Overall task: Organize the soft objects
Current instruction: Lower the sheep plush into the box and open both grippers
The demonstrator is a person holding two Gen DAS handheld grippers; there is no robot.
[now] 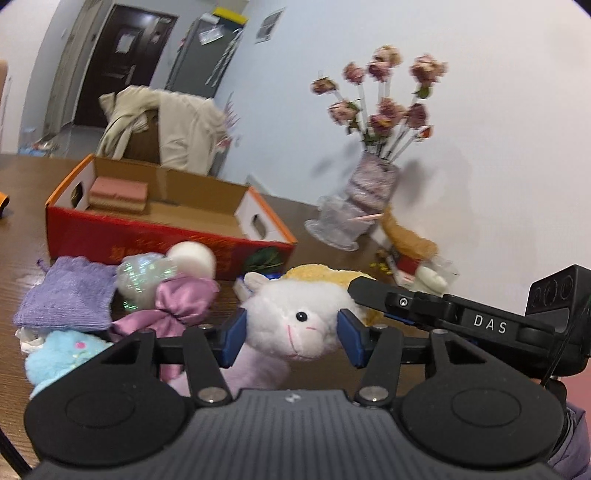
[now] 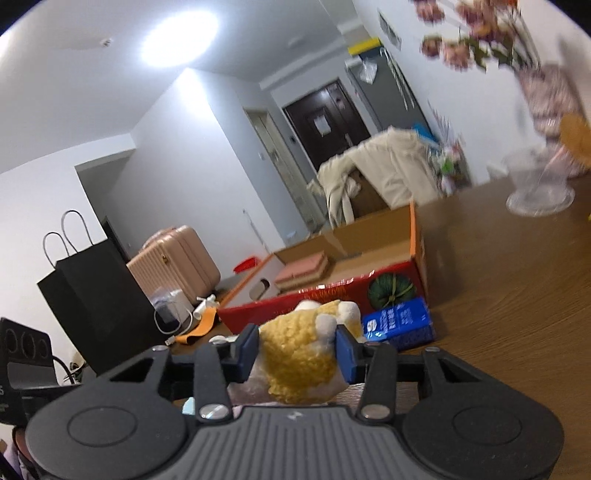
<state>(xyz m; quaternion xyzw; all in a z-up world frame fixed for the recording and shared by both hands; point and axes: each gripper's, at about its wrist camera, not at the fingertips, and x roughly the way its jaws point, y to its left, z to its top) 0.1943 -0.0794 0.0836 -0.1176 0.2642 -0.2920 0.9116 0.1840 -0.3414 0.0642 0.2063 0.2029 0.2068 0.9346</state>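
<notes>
dried flowers (image 2: pixel 476 33) blurred, cropped.

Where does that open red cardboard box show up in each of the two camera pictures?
Left wrist view: the red cardboard box lies at left of centre on the table, behind the pile of soft toys.
Right wrist view: the same box sits at centre, just beyond the plush sheep.
Shared landmark: the pink sponge block lying inside the box at one end.
</notes>
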